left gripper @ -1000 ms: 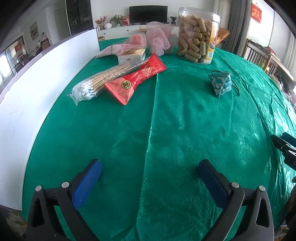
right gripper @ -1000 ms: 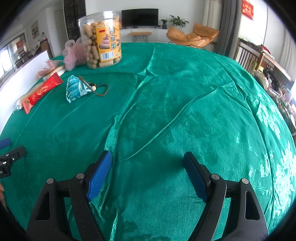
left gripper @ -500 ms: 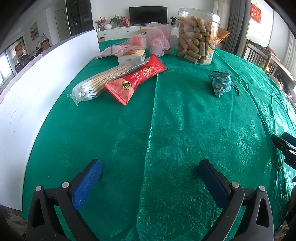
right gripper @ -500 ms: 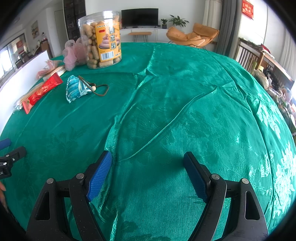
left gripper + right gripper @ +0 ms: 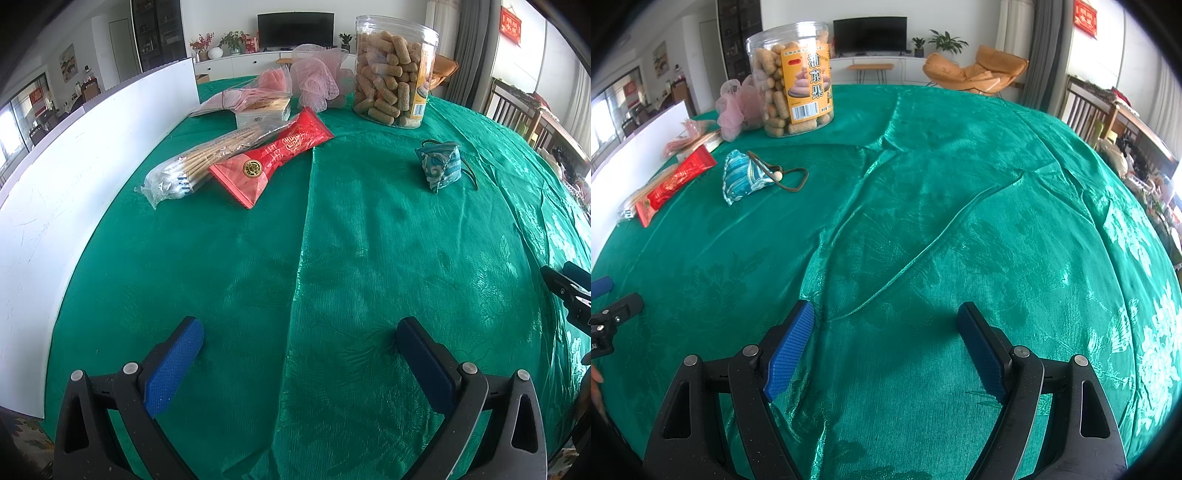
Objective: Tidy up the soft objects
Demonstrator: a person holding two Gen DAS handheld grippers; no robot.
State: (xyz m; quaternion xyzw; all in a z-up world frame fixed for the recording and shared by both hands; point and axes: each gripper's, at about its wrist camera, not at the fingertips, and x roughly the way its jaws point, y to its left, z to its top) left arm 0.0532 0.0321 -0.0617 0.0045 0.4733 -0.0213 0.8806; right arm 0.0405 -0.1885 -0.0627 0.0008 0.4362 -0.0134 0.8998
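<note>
A small blue patterned fabric pouch (image 5: 439, 166) with a brown cord lies on the green tablecloth; it also shows in the right wrist view (image 5: 744, 177). A pink mesh puff (image 5: 316, 83) sits at the far side, seen too in the right wrist view (image 5: 737, 107). A red snack packet (image 5: 273, 157) and a bag of sticks (image 5: 199, 162) lie at far left. My left gripper (image 5: 300, 328) is open and empty low over the cloth. My right gripper (image 5: 886, 314) is open and empty, also near the front.
A clear jar of biscuit rolls (image 5: 393, 70) stands at the back, beside a white box (image 5: 262, 112) under pink bags. A white board (image 5: 55, 192) runs along the left edge. The green tablecloth (image 5: 960, 184) is creased. Chairs stand beyond the right edge.
</note>
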